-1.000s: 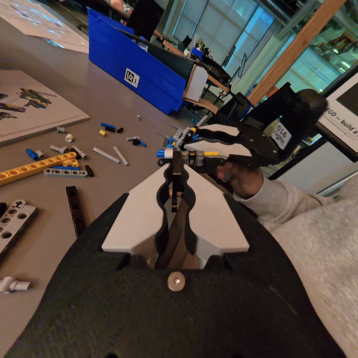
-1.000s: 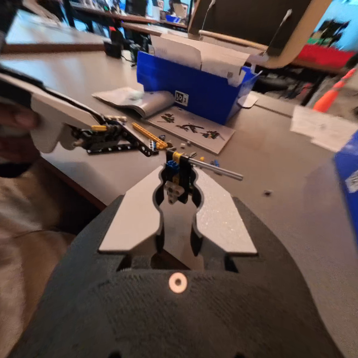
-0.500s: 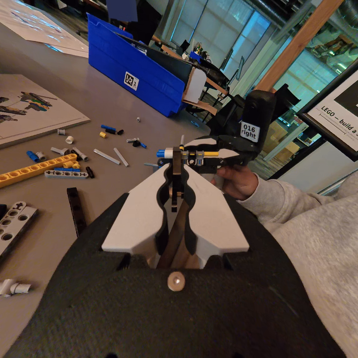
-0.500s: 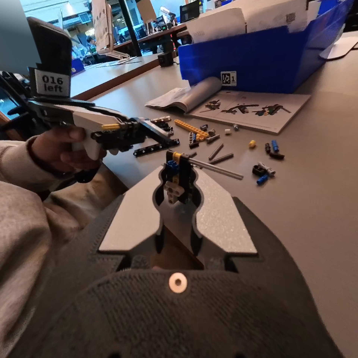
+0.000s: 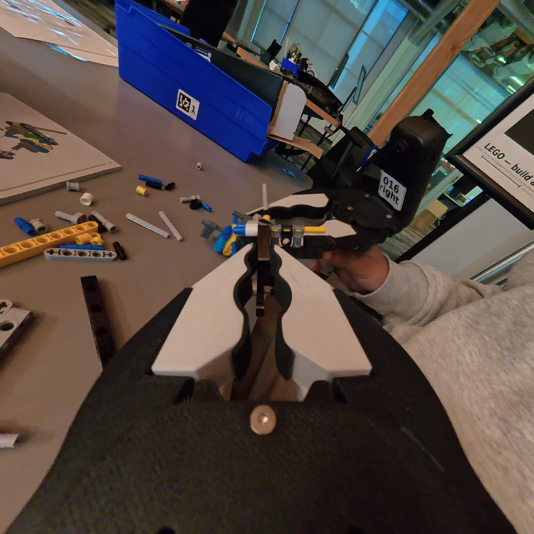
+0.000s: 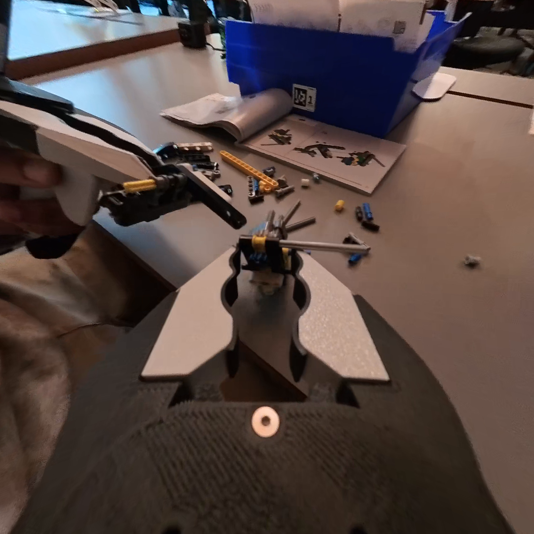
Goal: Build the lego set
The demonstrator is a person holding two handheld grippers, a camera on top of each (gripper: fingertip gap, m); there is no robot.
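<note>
My left gripper (image 5: 264, 248) is shut on a black lego assembly (image 5: 289, 231) that carries a cross axle with blue, white, grey and yellow parts. It holds the assembly in the air above the table's near edge. My right gripper (image 6: 265, 257) is shut on a small black, yellow and blue assembly (image 6: 260, 245) with a long grey axle (image 6: 320, 245) sticking out to the right. The left gripper (image 6: 153, 179) also shows in the right wrist view. Its long black beam (image 6: 213, 202) points at the small assembly and stops just short of it. The right gripper (image 5: 277, 216) shows just behind the left one.
A blue bin (image 6: 332, 66) stands at the back, with an open instruction booklet (image 6: 332, 156) in front of it. A long yellow beam (image 5: 43, 239), grey axles (image 5: 147, 225), a black beam (image 5: 95, 312) and several small pins lie scattered on the grey table (image 6: 433, 231). A grey sleeve (image 5: 433, 303) is at the right. The gap from one gripper's tips to the other's is roughly 7 centimetres.
Both grippers keep their hold. The right gripper has turned and shifted, and the two assemblies are now closer together, with the black beam's tip near the small assembly.
</note>
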